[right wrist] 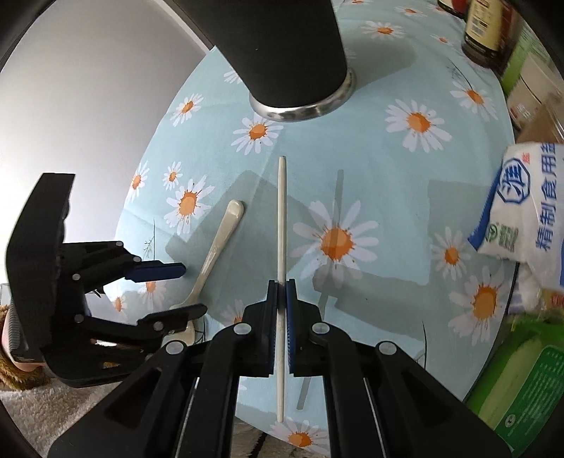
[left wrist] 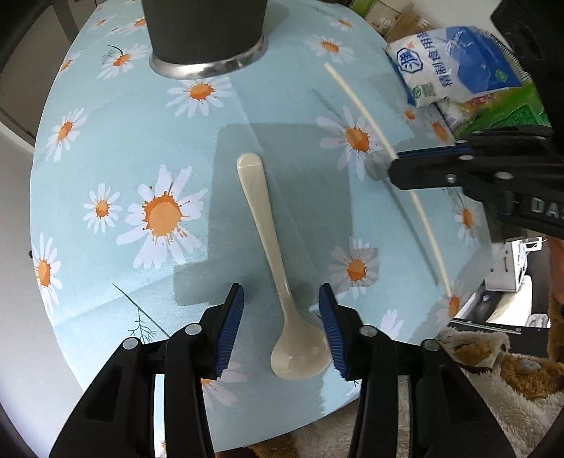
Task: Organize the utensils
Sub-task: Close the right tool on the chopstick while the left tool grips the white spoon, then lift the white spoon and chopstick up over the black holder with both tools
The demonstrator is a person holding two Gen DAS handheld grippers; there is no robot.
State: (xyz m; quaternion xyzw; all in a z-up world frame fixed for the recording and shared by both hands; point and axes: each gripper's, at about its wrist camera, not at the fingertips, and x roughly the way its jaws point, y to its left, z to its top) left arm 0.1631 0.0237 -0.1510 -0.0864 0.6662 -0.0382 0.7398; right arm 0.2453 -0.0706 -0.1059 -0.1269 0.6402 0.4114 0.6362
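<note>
Right claw (right wrist: pixel 281 282) is clamped on chopstick (right wrist: pixel 281 218); left claw (left wrist: pixel 282 324) is spread wide, spoon (left wrist: pixel 278 282) lying between its fingers on worktop (left wrist: pixel 105 148).

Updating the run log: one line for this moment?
left gripper: open, straddling spoon | right gripper: shut on chopstick | holder cup: upright

We see a round table (left wrist: pixel 105 148) with a light blue cloth full of white and orange daisies. A white and blue bag (left wrist: pixel 454 63) with writing lies at the table's edge, on top of a green packet (left wrist: pixel 511 109). A dark bottle (right wrist: pixel 490 31) stands at the far side. Beside the table we see something brown and furry (left wrist: pixel 500 366).
</note>
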